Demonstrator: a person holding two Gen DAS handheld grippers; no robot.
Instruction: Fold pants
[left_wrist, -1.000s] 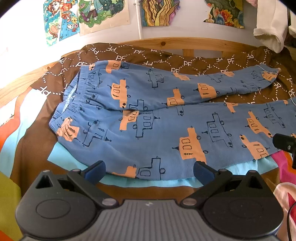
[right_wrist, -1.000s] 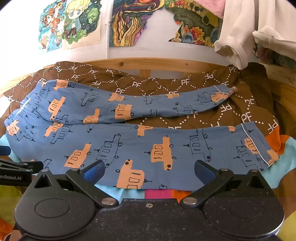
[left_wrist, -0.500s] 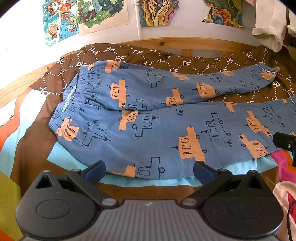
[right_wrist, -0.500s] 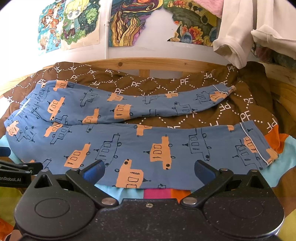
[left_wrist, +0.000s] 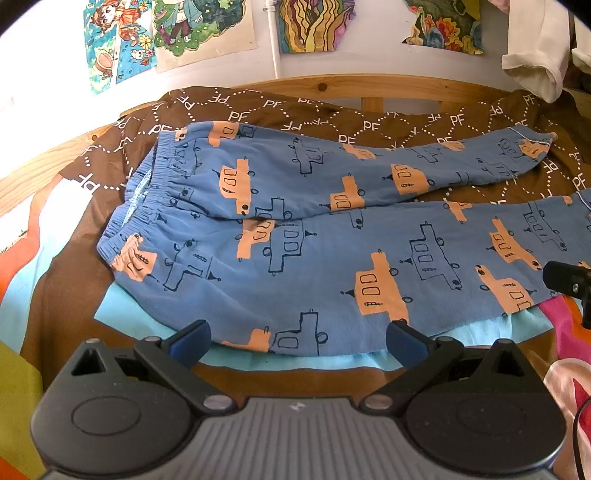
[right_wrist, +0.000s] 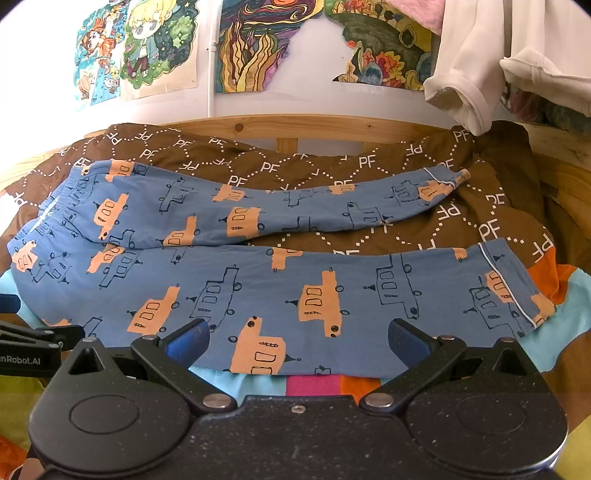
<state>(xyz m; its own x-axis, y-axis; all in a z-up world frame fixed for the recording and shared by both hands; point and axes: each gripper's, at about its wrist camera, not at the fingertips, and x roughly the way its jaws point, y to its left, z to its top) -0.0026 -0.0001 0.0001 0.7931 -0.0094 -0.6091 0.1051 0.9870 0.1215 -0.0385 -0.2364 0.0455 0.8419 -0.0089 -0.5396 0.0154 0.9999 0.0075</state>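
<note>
step: first fold not begun | pants (left_wrist: 295, 258) lie flat on the bed (left_wrist: 66, 280), waistband toward its left edge, legs apart, hems toward the right | left tongs (left_wrist: 297, 338) spread, empty, at near edge; right tongs (right_wrist: 297, 338) likewise | advice: pinch both layers of the near leg's edge; lift evenly; lay it over the far leg, matching edges

Left claw (left_wrist: 297, 338): blue-padded fingers (left_wrist: 190, 336) spread wide, gripping nothing; right claw (right_wrist: 297, 338): fingers (right_wrist: 406, 338) likewise spread wide, empty, level and forward-facing.
</note>
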